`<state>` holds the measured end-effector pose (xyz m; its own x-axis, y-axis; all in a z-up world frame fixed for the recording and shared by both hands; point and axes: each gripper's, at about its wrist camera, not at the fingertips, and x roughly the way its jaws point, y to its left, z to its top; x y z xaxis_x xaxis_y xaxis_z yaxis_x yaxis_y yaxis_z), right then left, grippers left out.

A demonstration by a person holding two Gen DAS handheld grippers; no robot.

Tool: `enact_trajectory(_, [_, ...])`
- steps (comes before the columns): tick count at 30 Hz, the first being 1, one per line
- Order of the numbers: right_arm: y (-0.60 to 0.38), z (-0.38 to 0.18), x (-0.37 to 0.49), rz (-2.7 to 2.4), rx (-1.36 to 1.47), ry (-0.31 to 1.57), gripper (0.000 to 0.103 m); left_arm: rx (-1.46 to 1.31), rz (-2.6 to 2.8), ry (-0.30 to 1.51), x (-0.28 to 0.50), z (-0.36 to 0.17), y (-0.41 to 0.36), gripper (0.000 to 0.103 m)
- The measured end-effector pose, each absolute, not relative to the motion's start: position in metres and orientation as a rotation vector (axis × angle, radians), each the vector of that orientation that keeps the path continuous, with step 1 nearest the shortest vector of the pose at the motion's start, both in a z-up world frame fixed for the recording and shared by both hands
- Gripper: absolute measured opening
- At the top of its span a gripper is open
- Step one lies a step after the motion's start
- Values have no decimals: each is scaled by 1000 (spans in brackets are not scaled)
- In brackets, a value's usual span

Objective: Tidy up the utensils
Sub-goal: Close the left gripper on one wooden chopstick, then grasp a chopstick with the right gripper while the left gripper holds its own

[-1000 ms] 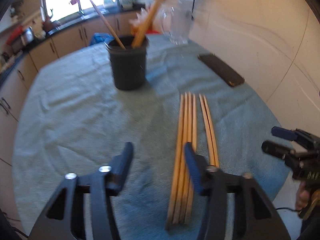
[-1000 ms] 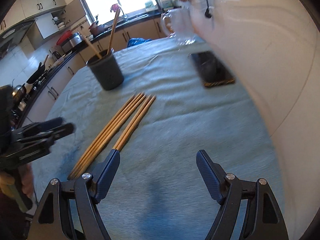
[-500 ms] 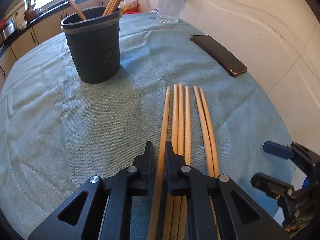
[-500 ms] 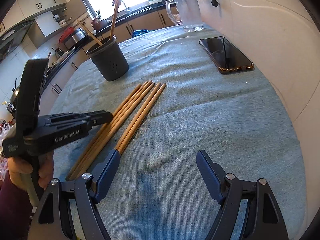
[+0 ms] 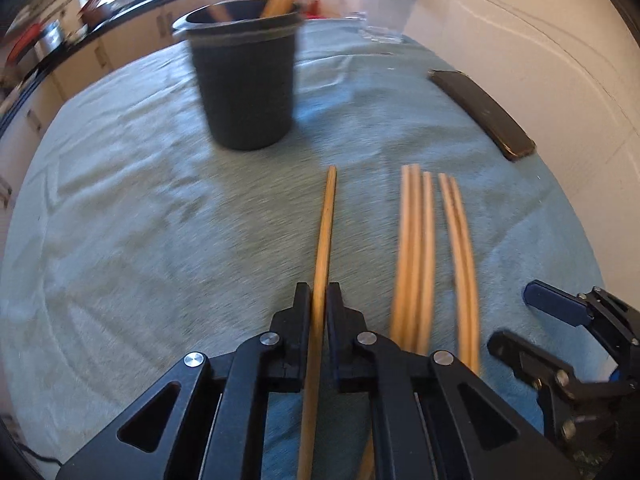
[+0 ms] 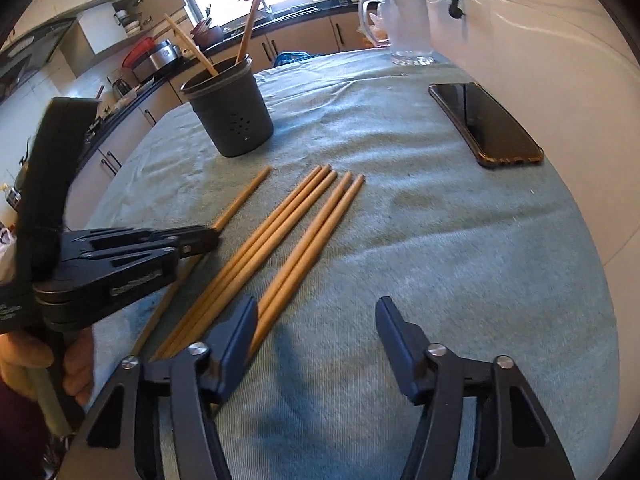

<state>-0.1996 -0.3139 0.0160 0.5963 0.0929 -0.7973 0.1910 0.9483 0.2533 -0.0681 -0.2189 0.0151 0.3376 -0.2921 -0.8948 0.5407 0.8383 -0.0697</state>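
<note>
My left gripper [image 5: 319,300] is shut on one wooden chopstick [image 5: 325,224] and holds it apart from the others, left of them; it also shows in the right wrist view [image 6: 212,236], with that chopstick [image 6: 244,196]. Several more chopsticks [image 5: 420,240] lie side by side on the teal cloth [image 5: 140,220], also in the right wrist view [image 6: 280,240]. A dark utensil cup [image 5: 246,76] with chopsticks in it stands beyond; it shows in the right wrist view too [image 6: 230,112]. My right gripper [image 6: 316,320] is open and empty, low over the near end of the chopsticks.
A black phone [image 6: 484,124] lies at the right near the wall. A glass jug [image 6: 408,24] stands at the far edge of the table. Kitchen counters and cabinets [image 6: 120,92] lie beyond the table's left side.
My left gripper has pulled the gripped chopstick sideways to the left, away from the row. One second ago it was open. The right gripper has hardly moved.
</note>
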Motion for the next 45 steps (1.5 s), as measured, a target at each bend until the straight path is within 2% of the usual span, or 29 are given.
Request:
enact_trajectory(6, [-304, 10, -181, -116, 243, 954, 55, 168, -544, 1140, -60, 17, -197, 8])
enact_trajectory(9, [-307, 10, -179, -144, 250, 961, 46, 174, -544, 1129, -62, 17, -196, 8])
enact_trajectory(14, [-319, 10, -185, -153, 288, 965, 42, 200, -546, 1100, -68, 17, -198, 8])
enact_trajectory(26, [-337, 13, -163, -154, 239, 1108, 42, 131, -554, 1285, -45, 19, -194, 8])
enact_trajectory(36, [-347, 13, -117, -201, 196, 1171, 42, 67, -536, 1299, -17, 17, -208, 8])
enact_trajectory(37, [-345, 13, -116, -210, 189, 1163, 40, 57, -538, 1293, -16, 17, -207, 8])
enact_trajectory(40, [-341, 14, -117, -221, 180, 1127, 16, 47, -551, 1257, -19, 17, -204, 8])
enact_trajectory(43, [-341, 13, -119, -218, 185, 1101, 8, 70, -543, 1216, -24, 19, -200, 6])
enact_trajectory(45, [-345, 16, -123, -206, 217, 1084, 7, 65, -524, 1182, -29, 25, -194, 6])
